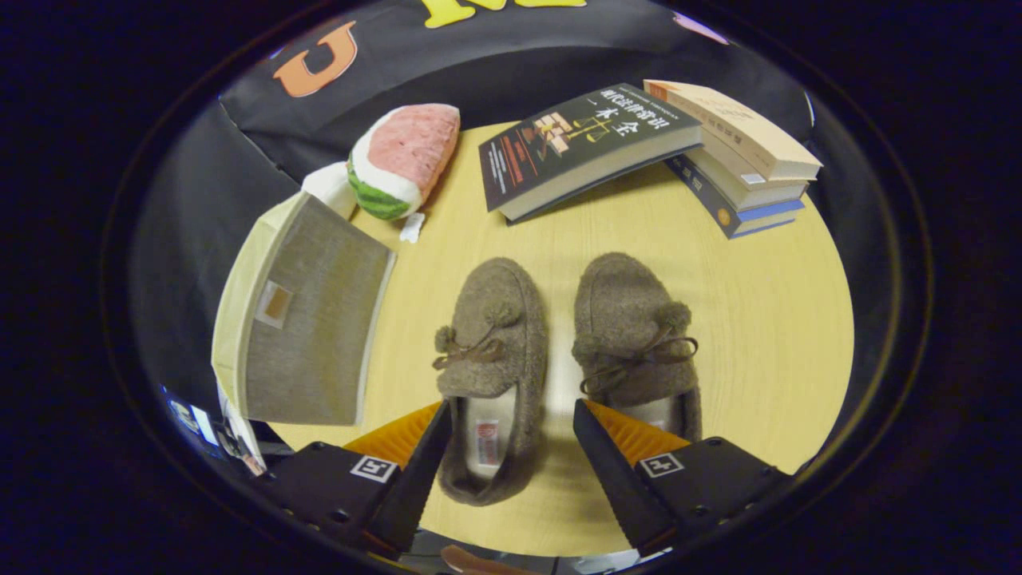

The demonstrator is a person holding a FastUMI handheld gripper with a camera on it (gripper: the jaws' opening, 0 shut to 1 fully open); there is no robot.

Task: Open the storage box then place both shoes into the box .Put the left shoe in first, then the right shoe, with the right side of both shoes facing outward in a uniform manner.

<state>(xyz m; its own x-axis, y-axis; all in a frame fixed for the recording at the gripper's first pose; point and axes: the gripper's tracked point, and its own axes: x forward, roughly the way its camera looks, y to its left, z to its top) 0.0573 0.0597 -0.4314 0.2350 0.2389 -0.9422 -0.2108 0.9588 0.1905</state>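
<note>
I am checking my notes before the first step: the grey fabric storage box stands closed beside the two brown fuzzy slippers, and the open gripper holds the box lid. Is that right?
One detail is wrong. In the gripper view, the open gripper holds nothing; the heel of one of the brown fuzzy slippers lies between its fingers. The grey fabric storage box does stand closed beside them.

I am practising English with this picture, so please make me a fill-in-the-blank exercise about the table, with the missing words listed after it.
1. The lid of the storage box is ____.
2. The gripper has its jaws ____, with the heel of the left slipper between them.
3. The right slipper lies ____ the left one, toes pointing toward the books.
4. The plush toy beyond the box looks like a slice of ____.

Missing words: closed; open; beside; watermelon
</note>
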